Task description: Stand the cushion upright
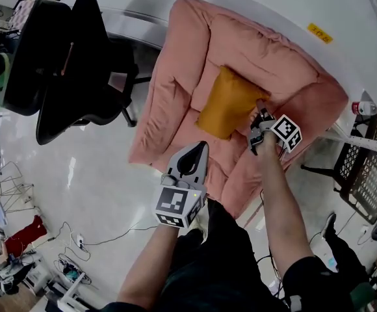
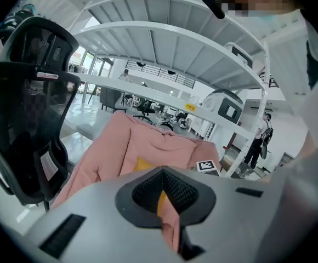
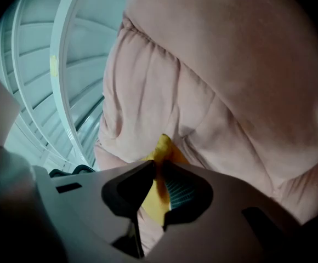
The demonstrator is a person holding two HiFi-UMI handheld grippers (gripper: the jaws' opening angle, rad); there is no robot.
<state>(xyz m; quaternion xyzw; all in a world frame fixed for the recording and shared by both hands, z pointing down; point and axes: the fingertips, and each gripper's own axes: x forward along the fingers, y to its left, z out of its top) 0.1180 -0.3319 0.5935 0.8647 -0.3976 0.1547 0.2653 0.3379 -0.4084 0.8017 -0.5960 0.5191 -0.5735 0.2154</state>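
Note:
A mustard-yellow cushion (image 1: 227, 103) leans tilted against the back of a pink padded floor sofa (image 1: 175, 96). My right gripper (image 1: 261, 125) is at the cushion's lower right corner. In the right gripper view the jaws (image 3: 158, 169) pinch that yellow corner (image 3: 164, 147), with pink padding (image 3: 214, 86) filling the view behind. My left gripper (image 1: 198, 147) hovers over the sofa's front edge, shut and empty, short of the cushion. From the left gripper view (image 2: 162, 171) a sliver of the cushion (image 2: 142, 163) shows on the pink sofa (image 2: 120, 141).
A black mesh office chair (image 1: 65, 51) stands left of the sofa. A white desk (image 1: 260, 5) runs behind it. A black wire rack (image 1: 370, 174) sits at the right. Cables and clutter (image 1: 71, 252) lie on the glossy floor at lower left.

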